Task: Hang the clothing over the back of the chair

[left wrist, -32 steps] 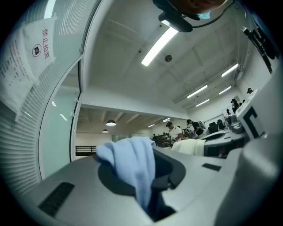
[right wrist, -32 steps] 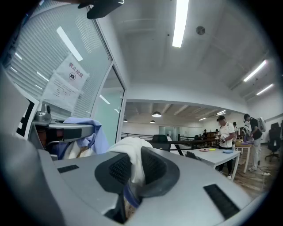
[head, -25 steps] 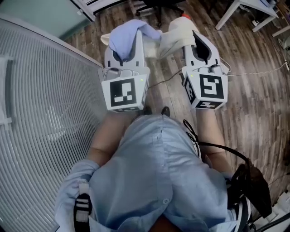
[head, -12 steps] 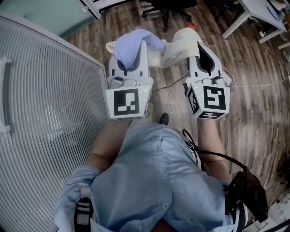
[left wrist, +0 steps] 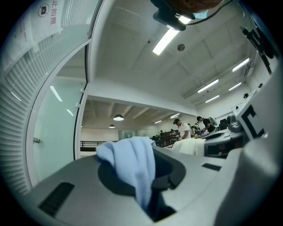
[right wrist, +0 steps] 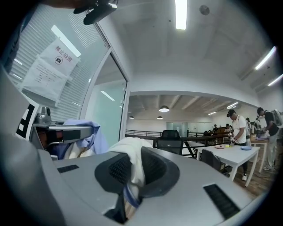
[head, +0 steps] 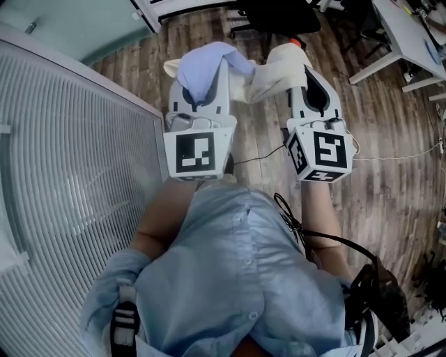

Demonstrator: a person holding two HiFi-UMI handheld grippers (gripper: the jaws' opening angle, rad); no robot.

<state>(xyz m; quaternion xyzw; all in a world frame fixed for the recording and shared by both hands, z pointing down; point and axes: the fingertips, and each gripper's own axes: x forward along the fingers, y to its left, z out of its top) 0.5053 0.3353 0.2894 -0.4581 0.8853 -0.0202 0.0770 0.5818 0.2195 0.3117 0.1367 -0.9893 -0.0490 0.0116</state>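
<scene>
Blue-and-cream fabric garment (head: 209, 63) | left gripper (left wrist: 148, 198), right gripper (right wrist: 128, 194) each pinch an edge | I should carry it spread, high over black office chair (right wrist: 170, 136).

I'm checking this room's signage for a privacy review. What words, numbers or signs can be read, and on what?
"禁止拍照", above a round icon: paper notice on the slatted partition.
"止拍照": a notice cut off at the picture's edge, left gripper view.
Small print on the notice: too small to read.
Marker cubes: patterns only, no words.
</scene>
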